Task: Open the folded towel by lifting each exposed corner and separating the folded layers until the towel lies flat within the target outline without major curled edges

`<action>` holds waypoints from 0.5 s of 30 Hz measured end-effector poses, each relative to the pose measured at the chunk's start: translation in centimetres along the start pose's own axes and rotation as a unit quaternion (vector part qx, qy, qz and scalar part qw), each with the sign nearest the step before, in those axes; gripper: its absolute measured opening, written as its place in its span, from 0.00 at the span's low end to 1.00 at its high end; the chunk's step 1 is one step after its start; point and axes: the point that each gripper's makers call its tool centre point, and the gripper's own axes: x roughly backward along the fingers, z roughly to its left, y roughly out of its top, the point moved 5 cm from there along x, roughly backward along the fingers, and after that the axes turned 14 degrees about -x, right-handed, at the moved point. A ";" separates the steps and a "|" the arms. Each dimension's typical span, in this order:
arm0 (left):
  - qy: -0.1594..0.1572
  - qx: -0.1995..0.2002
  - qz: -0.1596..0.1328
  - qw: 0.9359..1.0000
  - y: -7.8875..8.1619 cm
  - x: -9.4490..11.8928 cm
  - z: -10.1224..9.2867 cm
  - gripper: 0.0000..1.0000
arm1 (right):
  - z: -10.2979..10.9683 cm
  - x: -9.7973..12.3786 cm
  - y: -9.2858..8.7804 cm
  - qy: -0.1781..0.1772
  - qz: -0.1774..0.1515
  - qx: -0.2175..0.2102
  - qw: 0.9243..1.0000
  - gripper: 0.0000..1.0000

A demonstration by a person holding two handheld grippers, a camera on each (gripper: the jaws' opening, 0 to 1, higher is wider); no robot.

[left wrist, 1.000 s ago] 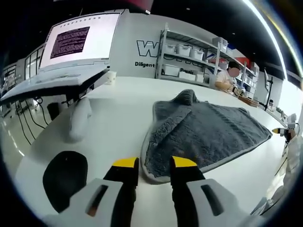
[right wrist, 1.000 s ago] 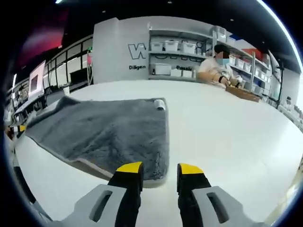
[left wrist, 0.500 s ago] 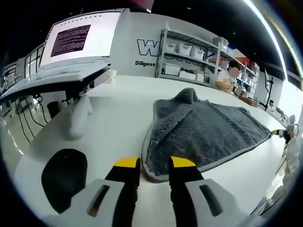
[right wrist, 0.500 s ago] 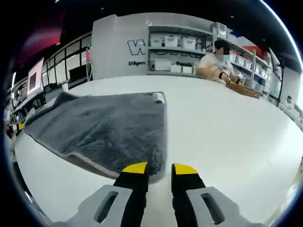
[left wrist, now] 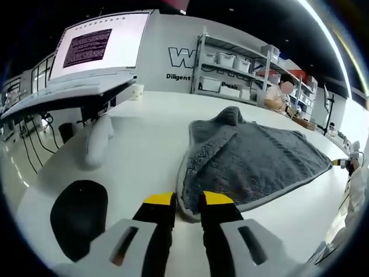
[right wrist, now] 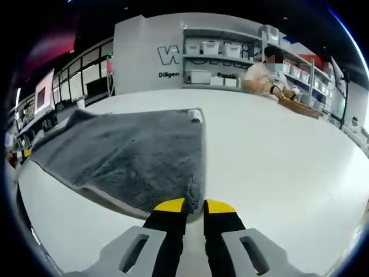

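A grey towel [left wrist: 253,158] lies folded on the white table [left wrist: 144,127], with a hump at its far corner. My left gripper [left wrist: 188,199] has its yellow-tipped jaws drawn in on the towel's near corner, which sits pinched between them. From the other side, the same towel [right wrist: 127,153] spreads leftwards, with a small white tag [right wrist: 196,116] at its far corner. My right gripper [right wrist: 194,206] grips the near corner there, its jaws almost together with the towel edge between them. The right gripper's tip [left wrist: 340,163] shows far right in the left gripper view.
An open laptop [left wrist: 92,63] on a stand overhangs the table's left side, with a white object [left wrist: 98,138] beneath it. A black round pad [left wrist: 78,216] lies near my left gripper. A person [right wrist: 265,78] sits at the far edge before shelves of bins [left wrist: 228,75].
Both grippers' jaws have narrowed step by step onto the towel's near corners. The right gripper has also edged forward to the towel's edge. The towel itself has not moved.
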 end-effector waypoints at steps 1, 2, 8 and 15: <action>0.000 0.003 -0.003 1.000 0.0 0.0 0.0 0.13 | 0.0 0.0 0.0 0.001 0.000 -0.001 1.000 0.04; 0.000 0.004 -0.004 1.000 0.0 0.0 0.1 0.12 | 0.0 0.0 0.0 0.002 0.001 0.000 1.000 0.03; 0.005 0.005 -0.004 1.000 -0.3 0.0 0.3 0.04 | 0.0 0.0 -0.1 0.003 0.004 0.002 1.000 0.00; 0.006 0.006 -0.003 1.000 -0.5 -0.2 0.1 0.03 | -0.2 0.0 0.1 0.001 0.001 0.017 1.000 0.00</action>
